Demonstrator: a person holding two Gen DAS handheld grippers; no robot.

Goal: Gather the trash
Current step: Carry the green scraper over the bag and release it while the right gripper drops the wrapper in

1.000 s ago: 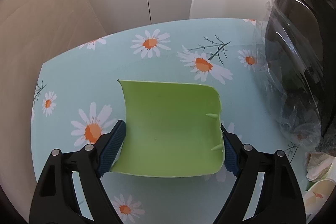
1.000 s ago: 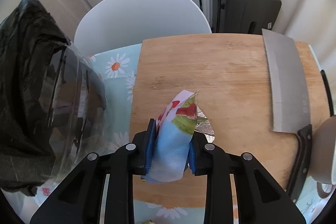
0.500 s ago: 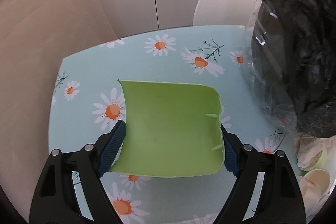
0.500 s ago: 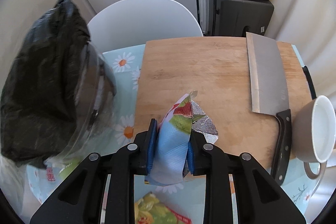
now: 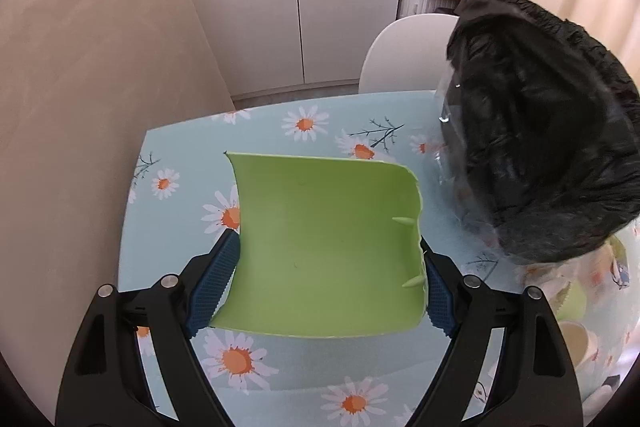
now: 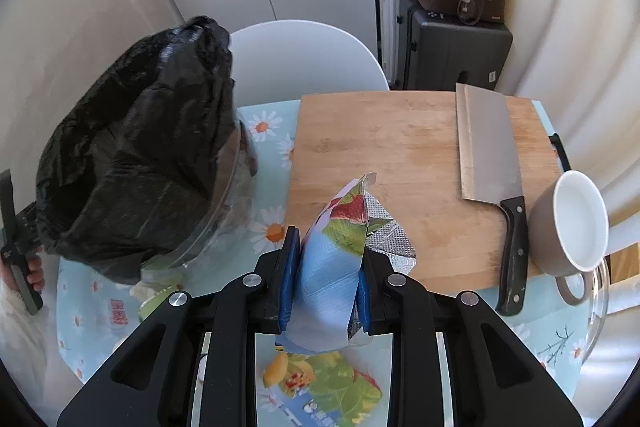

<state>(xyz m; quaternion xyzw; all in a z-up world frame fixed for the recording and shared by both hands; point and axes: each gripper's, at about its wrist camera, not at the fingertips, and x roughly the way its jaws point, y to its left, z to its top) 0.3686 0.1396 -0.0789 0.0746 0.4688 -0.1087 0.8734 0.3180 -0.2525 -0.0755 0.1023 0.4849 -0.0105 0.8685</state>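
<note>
My left gripper is shut on a green plastic dustpan-like scoop, held above the daisy tablecloth. A clear bin lined with a black trash bag stands to its right; it also shows in the right wrist view. My right gripper is shut on a blue snack wrapper with a foil inside, lifted above the table's front edge, right of the bin.
A wooden cutting board holds a cleaver. A grey mug lies beside it. Another colourful wrapper lies below my right gripper. Cups and wrappers sit by the bin. A white chair stands behind.
Both grippers have risen and drawn back, so more of the table and the whole bin show. The right gripper has carried the wrapper up off the cutting board.
</note>
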